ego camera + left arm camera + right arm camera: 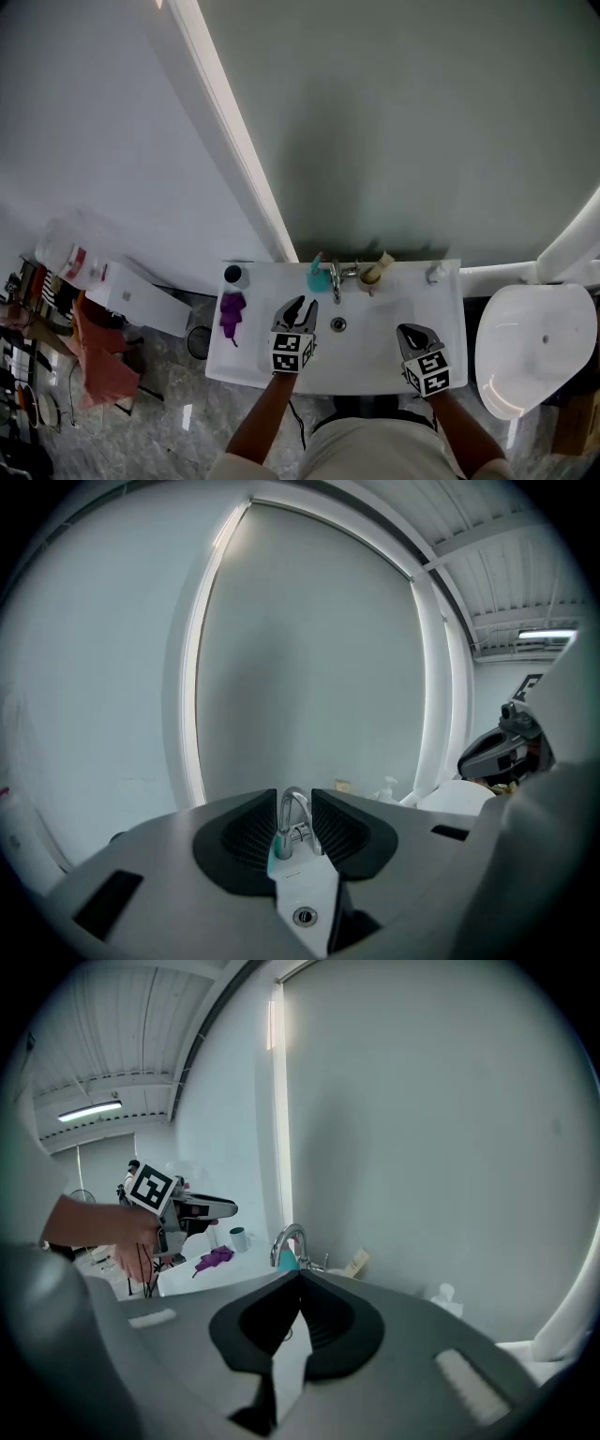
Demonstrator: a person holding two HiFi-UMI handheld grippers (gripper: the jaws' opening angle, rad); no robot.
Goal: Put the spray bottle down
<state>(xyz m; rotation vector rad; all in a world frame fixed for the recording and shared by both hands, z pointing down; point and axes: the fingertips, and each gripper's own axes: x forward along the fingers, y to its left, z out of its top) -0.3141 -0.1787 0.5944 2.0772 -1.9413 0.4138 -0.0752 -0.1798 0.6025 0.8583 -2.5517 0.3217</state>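
Plastic is my guess for the small teal spray bottle [319, 277]. If so, it should be light and fairly stiff in the wall, though it may give under a hard squeeze, and smooth enough to slip if wet. Standing on the narrow back ledge of the white sink [239, 361], it looks easy to tip. The soundest hold would be round the middle of the body, below the head, with the pads square across it. Taking it for the task's bottle is a judgement only, since a little white bottle [434, 273] further along the ledge could also fit the name.

The teal bottle stands upright ahead of the left claw [292, 309] and well apart from it, not between the jaws. From that claw it sits at the foot of the tap [336, 277], on the tap's left; whether the two touch I can't tell. The left claw's jaws stand partly apart with nothing in the gap. The right claw [300, 1277] has its tips together and holds nothing, and the teal bottle lies ahead of it and to its left. By how things lie, the bottle appears already set down.
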